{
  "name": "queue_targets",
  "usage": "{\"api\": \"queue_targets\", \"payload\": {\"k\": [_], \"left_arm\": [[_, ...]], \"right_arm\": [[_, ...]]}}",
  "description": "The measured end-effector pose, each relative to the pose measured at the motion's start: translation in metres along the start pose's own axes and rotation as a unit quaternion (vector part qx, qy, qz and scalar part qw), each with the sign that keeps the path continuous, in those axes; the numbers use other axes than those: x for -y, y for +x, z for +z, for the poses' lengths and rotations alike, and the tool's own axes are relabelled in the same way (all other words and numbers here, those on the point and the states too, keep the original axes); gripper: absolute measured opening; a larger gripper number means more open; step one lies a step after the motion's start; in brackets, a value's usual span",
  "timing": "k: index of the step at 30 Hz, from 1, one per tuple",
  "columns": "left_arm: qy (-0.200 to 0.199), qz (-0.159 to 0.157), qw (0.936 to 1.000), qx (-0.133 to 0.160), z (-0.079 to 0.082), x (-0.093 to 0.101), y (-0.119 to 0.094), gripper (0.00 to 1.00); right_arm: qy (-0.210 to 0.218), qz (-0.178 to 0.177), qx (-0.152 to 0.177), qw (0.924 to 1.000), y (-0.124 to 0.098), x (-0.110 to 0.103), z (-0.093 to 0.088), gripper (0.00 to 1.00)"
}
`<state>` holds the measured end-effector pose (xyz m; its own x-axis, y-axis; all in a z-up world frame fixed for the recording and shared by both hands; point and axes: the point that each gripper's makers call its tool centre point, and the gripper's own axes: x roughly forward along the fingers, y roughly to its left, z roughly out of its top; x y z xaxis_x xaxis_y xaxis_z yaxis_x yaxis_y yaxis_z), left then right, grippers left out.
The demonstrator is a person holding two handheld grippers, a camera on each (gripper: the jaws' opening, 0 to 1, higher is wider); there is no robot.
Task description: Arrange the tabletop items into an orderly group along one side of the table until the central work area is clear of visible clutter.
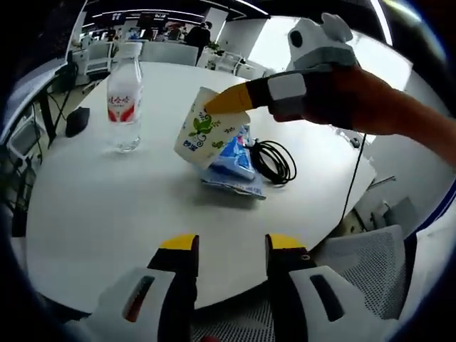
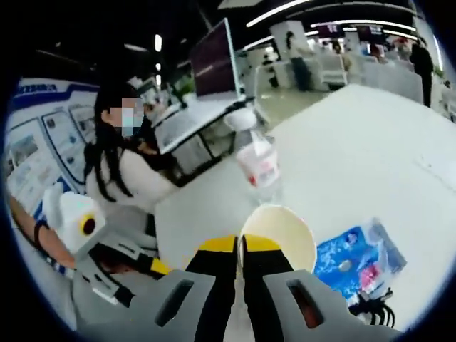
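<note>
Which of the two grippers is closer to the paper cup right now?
Right. The right gripper pinches the paper cup by its rim; the left gripper sits open, well back near the table edge.

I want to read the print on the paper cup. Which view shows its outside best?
The left gripper view: the paper cup hangs tilted, its leaf-printed side facing the camera, pinched at the rim by the right gripper. The right gripper view looks down into the cup's open mouth, hiding the print.
</note>
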<state>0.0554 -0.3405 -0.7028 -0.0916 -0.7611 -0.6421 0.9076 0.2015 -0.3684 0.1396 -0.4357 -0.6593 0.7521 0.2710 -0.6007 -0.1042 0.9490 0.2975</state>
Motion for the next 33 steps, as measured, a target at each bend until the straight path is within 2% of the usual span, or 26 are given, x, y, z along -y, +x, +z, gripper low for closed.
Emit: {"api": "queue_targets", "payload": {"k": [5,9,15,20,24,27,33], "left_arm": [[-0.004,0.002,1.0000,0.002,0.000,-0.004,-0.003,0.35],[-0.011,0.006,0.9999,0.008,0.001,-0.010,-0.005,0.36],[-0.028,0.013,0.9993,0.021,0.007,-0.019,-0.008,0.35],[-0.044,0.015,0.9982,0.039,0.017,-0.022,-0.012,0.35],[-0.047,0.016,0.9979,0.043,0.020,-0.025,-0.011,0.34],[-0.048,0.017,0.9978,0.043,0.020,-0.027,-0.011,0.34],[-0.053,0.021,0.9974,0.045,0.019,-0.031,-0.014,0.34]], "right_arm": [[-0.022,-0.004,-0.020,0.9996,0.015,0.007,0.000,0.00],[-0.063,-0.016,-0.050,0.9966,0.027,0.014,-0.003,0.00],[-0.150,-0.025,-0.106,0.9827,0.047,0.019,-0.011,0.00],[-0.190,-0.022,-0.116,0.9746,0.063,0.016,-0.006,0.00],[-0.232,-0.030,-0.131,0.9633,0.074,0.021,-0.005,0.00],[-0.241,-0.030,-0.136,0.9604,0.081,0.022,-0.004,0.00],[-0.237,-0.049,-0.134,0.9611,0.088,0.038,0.005,0.01]]}}
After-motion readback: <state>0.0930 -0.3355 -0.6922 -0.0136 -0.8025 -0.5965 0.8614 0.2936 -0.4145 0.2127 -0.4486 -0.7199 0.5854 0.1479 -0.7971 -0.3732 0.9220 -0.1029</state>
